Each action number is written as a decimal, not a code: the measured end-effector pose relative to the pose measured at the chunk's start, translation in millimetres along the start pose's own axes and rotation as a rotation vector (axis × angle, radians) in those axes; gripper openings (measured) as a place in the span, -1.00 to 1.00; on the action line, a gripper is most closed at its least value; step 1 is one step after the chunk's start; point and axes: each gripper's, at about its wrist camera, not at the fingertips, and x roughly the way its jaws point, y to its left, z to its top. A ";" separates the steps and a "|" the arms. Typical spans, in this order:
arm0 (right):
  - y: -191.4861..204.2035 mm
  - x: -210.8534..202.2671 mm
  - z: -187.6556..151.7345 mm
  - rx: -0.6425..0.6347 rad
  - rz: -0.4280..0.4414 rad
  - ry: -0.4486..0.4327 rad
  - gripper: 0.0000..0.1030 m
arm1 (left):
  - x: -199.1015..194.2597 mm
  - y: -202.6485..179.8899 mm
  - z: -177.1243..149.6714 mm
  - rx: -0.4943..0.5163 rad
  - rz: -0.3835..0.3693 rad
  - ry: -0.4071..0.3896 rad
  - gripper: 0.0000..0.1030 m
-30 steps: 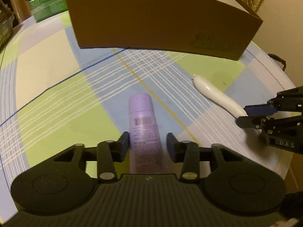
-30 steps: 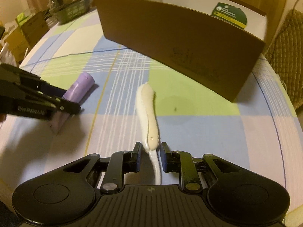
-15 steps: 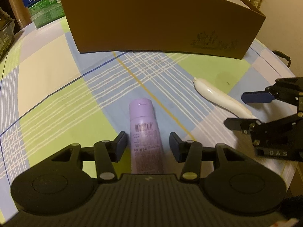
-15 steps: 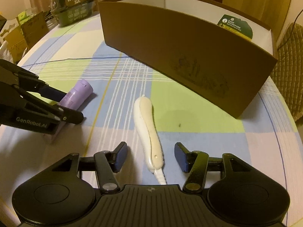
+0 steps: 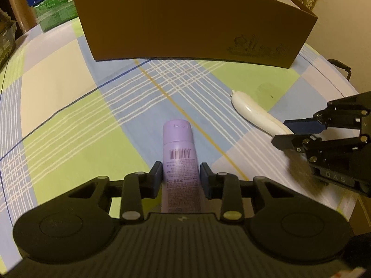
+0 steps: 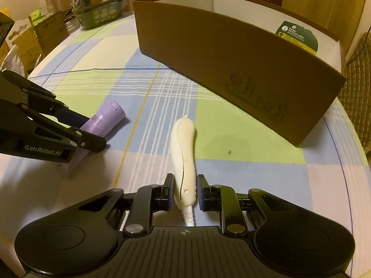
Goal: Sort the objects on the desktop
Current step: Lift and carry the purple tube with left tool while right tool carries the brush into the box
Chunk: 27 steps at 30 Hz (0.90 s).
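Note:
A purple tube [image 5: 178, 139] with a barcode label lies on the checked tablecloth [image 5: 69, 115], cap pointing toward the box. My left gripper [image 5: 180, 178] straddles its lower body; its jaws are closing and the pads touch both sides of the tube. A cream-white elongated device [image 6: 184, 139] with a white cord at its near end lies to the right. My right gripper [image 6: 185, 194] is shut on its near end. Each gripper shows in the other's view: the right gripper [image 5: 294, 132] and the left gripper [image 6: 94, 131] on the purple tube [image 6: 109, 115].
An open brown cardboard box [image 5: 197, 23] with white inner walls stands across the far side of the table, also in the right wrist view [image 6: 231, 53]. Packaged goods [image 6: 99, 7] and cartons sit at the far left. The table's rounded edge [image 5: 347, 88] runs close on the right.
Half a second ago both grippers stood open around their objects. Both have since closed, the left onto the purple tube and the right back onto the white device, which it held a second ago.

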 end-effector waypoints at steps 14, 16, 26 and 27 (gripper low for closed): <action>-8.8 -23.9 7.0 0.067 0.027 -0.042 -0.67 | -19.4 3.8 2.9 -0.030 -0.015 -0.034 -0.43; -8.4 -25.4 7.4 0.069 0.031 -0.044 -0.67 | -21.7 3.0 4.0 -0.027 -0.017 -0.039 -0.43; -7.6 -31.8 8.7 0.084 0.036 -0.053 -0.67 | -28.4 0.9 5.0 -0.020 -0.015 -0.052 -0.43; -7.5 -32.4 8.9 0.086 0.037 -0.055 -0.67 | -29.3 0.8 5.2 -0.021 -0.015 -0.054 -0.43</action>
